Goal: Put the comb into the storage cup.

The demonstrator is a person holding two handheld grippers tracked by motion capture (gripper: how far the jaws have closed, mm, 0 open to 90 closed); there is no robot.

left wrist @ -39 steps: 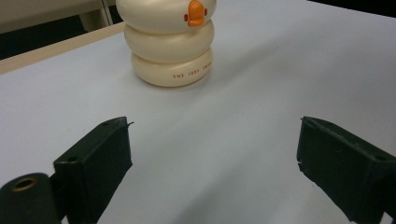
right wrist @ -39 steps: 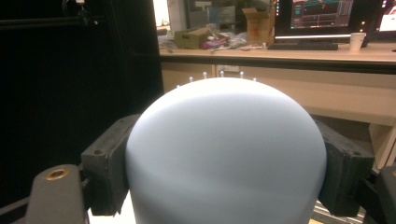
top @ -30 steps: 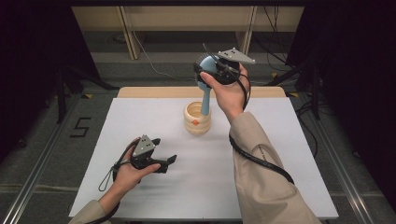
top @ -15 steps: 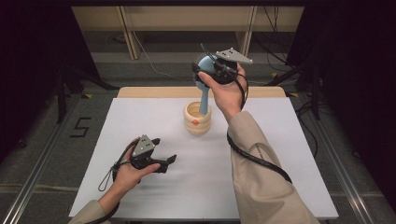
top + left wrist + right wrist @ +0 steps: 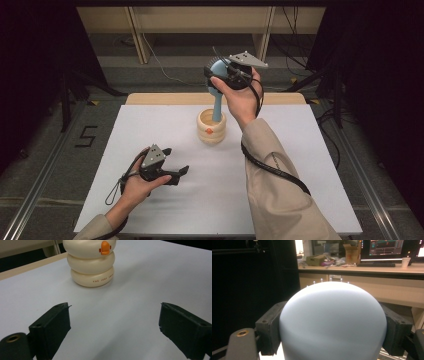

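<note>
A cream ringed holder (image 5: 211,127) with an orange duck beak (image 5: 105,247) stands at the middle back of the white table (image 5: 300,150). A pale blue brush (image 5: 218,102) stands upright with its handle in the holder. My right gripper (image 5: 216,75) is raised above the holder, shut on the brush's round head (image 5: 333,322), with one black pad (image 5: 270,327) pressed on each side. My left gripper (image 5: 177,172) rests low on the table at the front left, open with nothing between its pads (image 5: 52,327). It points at the holder (image 5: 91,267).
A wooden strip (image 5: 160,98) runs along the table's far edge. Beyond it are a shelf frame and cables on the floor (image 5: 170,70). Farther off, a desk with a monitor (image 5: 387,250) and boxes stands in the right gripper view.
</note>
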